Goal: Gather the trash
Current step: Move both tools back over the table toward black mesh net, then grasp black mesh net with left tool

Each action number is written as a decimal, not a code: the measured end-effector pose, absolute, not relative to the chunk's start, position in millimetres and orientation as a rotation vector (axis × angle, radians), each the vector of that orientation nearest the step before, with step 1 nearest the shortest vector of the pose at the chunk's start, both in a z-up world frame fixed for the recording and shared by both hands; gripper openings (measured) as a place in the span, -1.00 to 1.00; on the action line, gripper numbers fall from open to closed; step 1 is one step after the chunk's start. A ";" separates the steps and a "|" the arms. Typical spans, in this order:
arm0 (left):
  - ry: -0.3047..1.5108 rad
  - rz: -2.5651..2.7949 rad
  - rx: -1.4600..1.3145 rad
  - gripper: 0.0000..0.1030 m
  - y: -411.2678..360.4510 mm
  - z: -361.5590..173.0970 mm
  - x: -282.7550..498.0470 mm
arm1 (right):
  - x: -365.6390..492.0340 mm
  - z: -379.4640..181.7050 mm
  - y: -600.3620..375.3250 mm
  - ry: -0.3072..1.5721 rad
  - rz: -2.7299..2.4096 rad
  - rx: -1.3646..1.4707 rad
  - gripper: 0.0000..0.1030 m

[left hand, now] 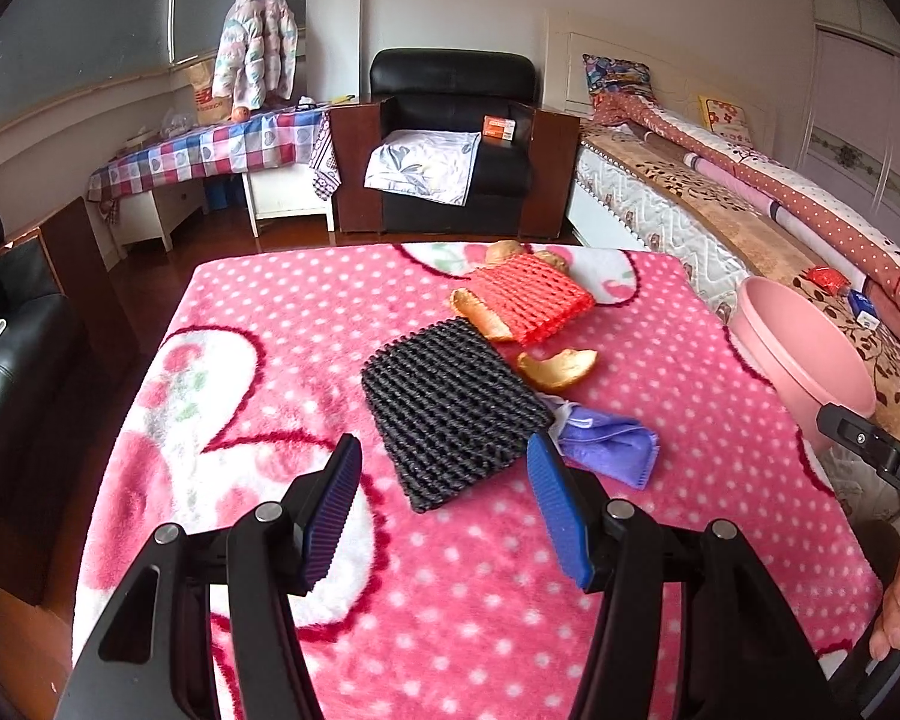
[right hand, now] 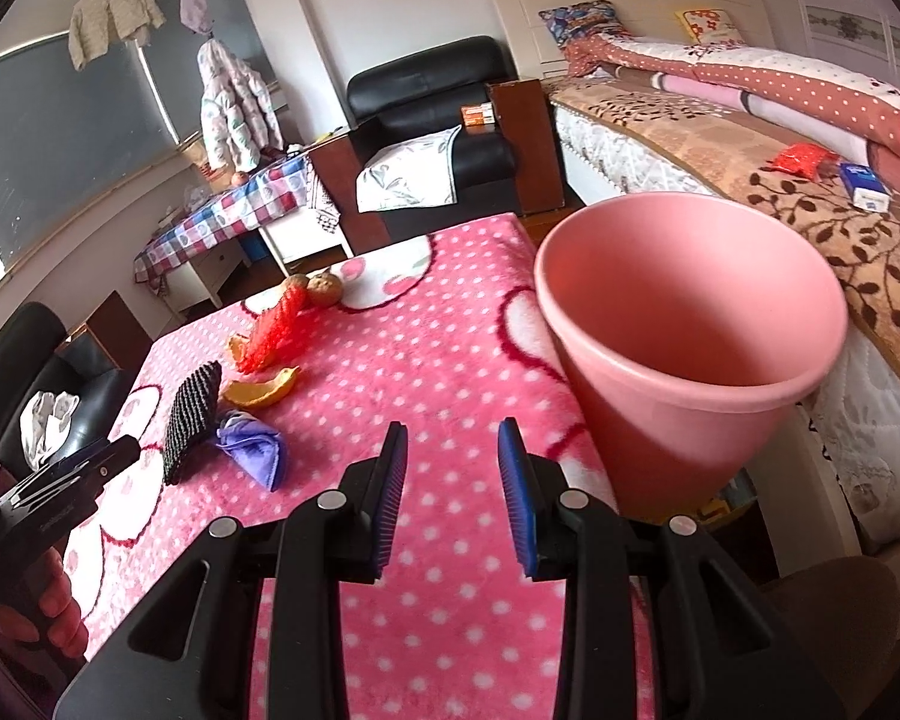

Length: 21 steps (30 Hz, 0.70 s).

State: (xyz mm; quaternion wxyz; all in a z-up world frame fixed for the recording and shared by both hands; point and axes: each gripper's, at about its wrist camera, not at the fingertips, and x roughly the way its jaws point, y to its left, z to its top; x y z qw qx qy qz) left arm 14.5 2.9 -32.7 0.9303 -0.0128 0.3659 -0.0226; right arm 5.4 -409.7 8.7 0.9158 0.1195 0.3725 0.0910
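Left wrist view is filled mostly by the surface (left hand: 450,540), covered by a pink dotted blanket with white hearts. A bed (left hand: 720,222) is seen along its right side, piled with a rolled quilt and pillows, and a black armchair (left hand: 450,138) with a pale cloth on its seat is seen at the far wall. A checked side table (left hand: 210,150) and a hanging padded jacket (left hand: 258,42) are seen to the left.

A pink bin (right hand: 690,324) is shown upright at the surface's right edge, beside the bed; its base is cut off behind the right hand-held gripper (right hand: 453,504), whose jaws are held apart with nothing between them.

The trash is laid out in the middle of the surface: a black foam net (left hand: 450,408), a red foam net (left hand: 528,300) beyond it, a purple cloth (left hand: 606,444) touching the black net's right edge, and orange peels (left hand: 558,369) between and beside the nets. Two brown lumps behind the red net cannot be identified.

The left hand-held gripper (left hand: 444,504) is held wide apart just above the black net's near end, gripping nothing. Only fingers of each hand are visible at the frame edges.
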 end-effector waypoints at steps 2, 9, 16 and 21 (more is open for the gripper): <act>0.752 -0.042 -0.026 0.10 5.8 -34.4 15.5 | 7.0 8.3 -404.8 0.769 0.196 0.238 -0.38; 0.761 -0.030 -0.043 0.10 16.7 -38.5 17.5 | 14.0 5.8 -389.3 0.780 0.224 0.213 -0.39; 0.777 -0.025 -0.064 0.10 24.5 -43.4 19.7 | 21.4 1.9 -377.0 0.800 0.256 0.198 -0.39; 0.784 -0.037 -0.073 0.10 25.7 -45.5 21.3 | 26.4 -2.5 -367.5 0.815 0.288 0.191 -0.38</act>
